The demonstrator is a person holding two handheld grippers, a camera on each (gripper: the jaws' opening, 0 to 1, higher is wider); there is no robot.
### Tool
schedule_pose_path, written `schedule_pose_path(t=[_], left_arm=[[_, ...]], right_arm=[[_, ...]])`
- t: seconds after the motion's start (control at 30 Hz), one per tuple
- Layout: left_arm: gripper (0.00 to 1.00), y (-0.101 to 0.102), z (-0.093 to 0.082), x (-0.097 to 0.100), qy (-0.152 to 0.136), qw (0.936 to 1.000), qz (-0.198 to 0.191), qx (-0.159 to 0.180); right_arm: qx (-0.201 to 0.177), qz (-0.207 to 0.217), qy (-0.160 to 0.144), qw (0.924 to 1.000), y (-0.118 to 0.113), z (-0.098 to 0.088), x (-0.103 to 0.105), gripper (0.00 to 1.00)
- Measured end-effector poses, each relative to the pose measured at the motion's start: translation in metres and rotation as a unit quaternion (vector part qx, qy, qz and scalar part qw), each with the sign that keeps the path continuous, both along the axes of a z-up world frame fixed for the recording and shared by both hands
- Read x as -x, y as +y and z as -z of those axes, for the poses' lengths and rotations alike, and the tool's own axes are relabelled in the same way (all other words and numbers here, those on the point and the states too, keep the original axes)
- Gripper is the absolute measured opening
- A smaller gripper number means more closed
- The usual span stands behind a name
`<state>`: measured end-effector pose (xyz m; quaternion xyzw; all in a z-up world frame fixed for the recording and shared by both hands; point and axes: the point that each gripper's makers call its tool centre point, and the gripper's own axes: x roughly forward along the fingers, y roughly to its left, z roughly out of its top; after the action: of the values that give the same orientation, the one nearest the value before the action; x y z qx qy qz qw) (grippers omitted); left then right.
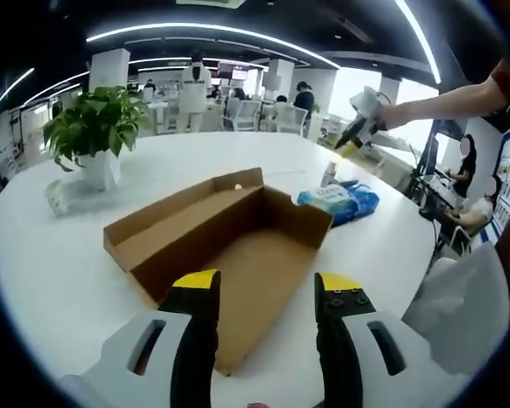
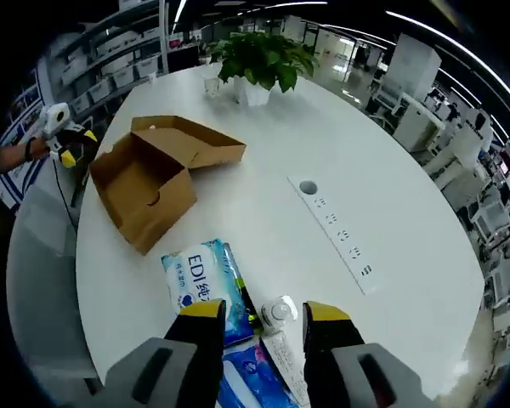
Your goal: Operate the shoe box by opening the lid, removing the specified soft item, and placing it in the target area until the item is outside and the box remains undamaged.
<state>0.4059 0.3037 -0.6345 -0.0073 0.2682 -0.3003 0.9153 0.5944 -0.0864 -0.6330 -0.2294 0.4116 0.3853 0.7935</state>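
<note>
The blue pack of wipes, the soft item, lies out on the white tabletop in the lower middle of the right gripper view, just above and partly between the yellow-tipped jaws of the right hand-held gripper, which stand spread apart with nothing pinched; a second blue packet and a small clear bottle lie in the gap between those jaws. In the left gripper view the same wipes pack sits right of centre, just beside the far right corner of the shoe box and well beyond the left hand-held gripper. That gripper's jaws are also spread wide and hold nothing, hanging over the near end of the open cardboard box, whose inside looks bare. In the right gripper view the box lies in the upper left, its lid swung back flat on the tabletop, apart from the pack. A grey power strip runs diagonally at centre right, and a potted plant stands at the top. In the left gripper view the plant is at upper left, and the other gripper shows at upper right, held up by an arm.
</note>
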Motion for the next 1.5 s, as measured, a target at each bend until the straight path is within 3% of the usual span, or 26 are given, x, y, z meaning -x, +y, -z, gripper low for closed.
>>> schedule_pose_path(t=[0.2, 0.4, 0.5, 0.7, 0.87, 1.23, 1.5], left_arm=[[0.44, 0.006, -0.005, 0.003, -0.002, 0.9999, -0.006, 0.015], [0.44, 0.015, -0.009, 0.005, -0.003, 0.9994, -0.020, 0.028], [0.44, 0.020, -0.010, 0.005, -0.004, 0.9990, -0.030, 0.033], [0.44, 0.026, -0.014, 0.005, -0.009, 0.9983, -0.042, 0.039], [0.44, 0.035, -0.016, 0.004, -0.011, 0.9971, -0.061, 0.046], [0.44, 0.064, 0.002, 0.002, 0.007, 0.9907, -0.128, 0.045], [0.44, 0.072, 0.022, 0.003, 0.031, 0.9850, -0.166, 0.034]], right_arm=[[-0.041, 0.039, -0.018, 0.9982, 0.009, -0.016, 0.009, 0.32], [-0.103, 0.078, -0.038, 0.9908, 0.031, -0.035, 0.019, 0.36], [-0.145, 0.097, -0.055, 0.9831, 0.050, -0.046, 0.024, 0.37], [-0.163, 0.093, -0.057, 0.9806, 0.077, -0.047, 0.042, 0.41], [-0.199, 0.093, -0.064, 0.9736, 0.103, -0.054, 0.055, 0.43], [-0.228, 0.082, -0.052, 0.9687, 0.148, -0.041, 0.093, 0.47], [-0.241, 0.082, -0.043, 0.9661, 0.171, -0.029, 0.114, 0.49]])
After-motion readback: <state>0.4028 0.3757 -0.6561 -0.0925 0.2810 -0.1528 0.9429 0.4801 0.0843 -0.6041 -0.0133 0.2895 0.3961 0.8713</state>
